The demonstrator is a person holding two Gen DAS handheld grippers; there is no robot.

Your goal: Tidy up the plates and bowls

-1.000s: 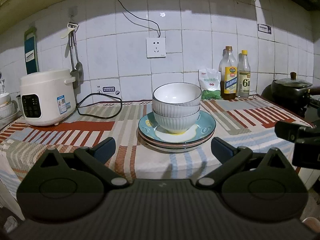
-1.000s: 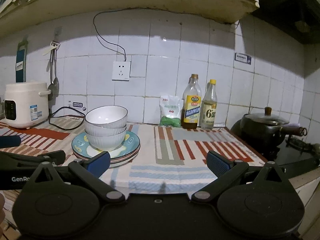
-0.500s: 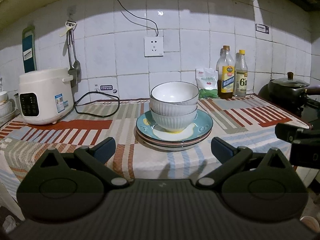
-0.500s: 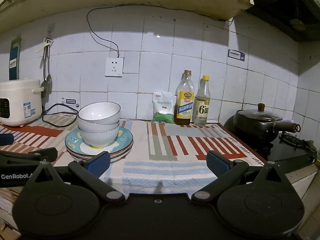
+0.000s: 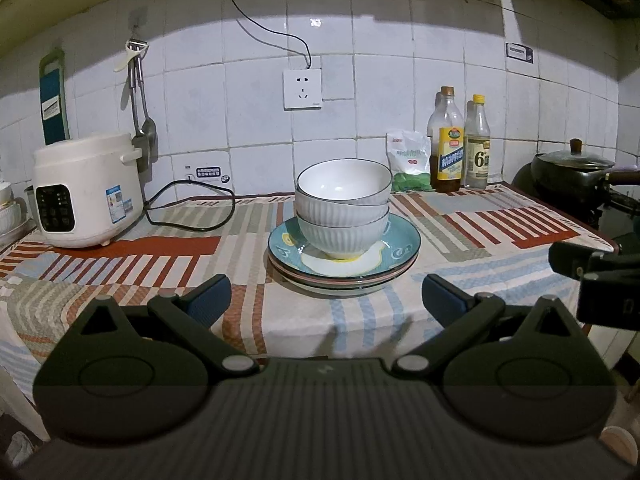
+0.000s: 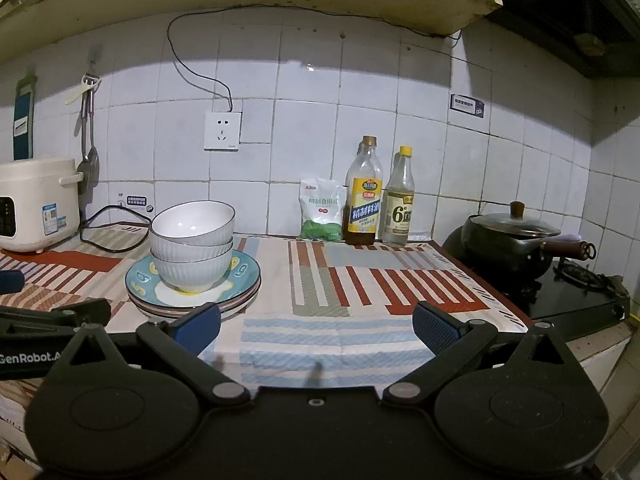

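My right gripper (image 6: pixel 316 326) hangs wide apart in front of the counter, gripping nothing.

Two white ribbed bowls (image 6: pixel 193 247), nested, sit on a stack of plates (image 6: pixel 244 276) on the striped cloth (image 6: pixel 360 280), left of my fingers. My left gripper (image 6: pixel 52 320) shows at the left edge, near the plates; I cannot tell how its jaws stand. A white rice cooker (image 6: pixel 38 204) stands far left; a salt bag (image 6: pixel 322 212) and two bottles (image 6: pixel 380 196) line the tiled wall, and a lidded black pot (image 6: pixel 512 240) sits on the stove at right.
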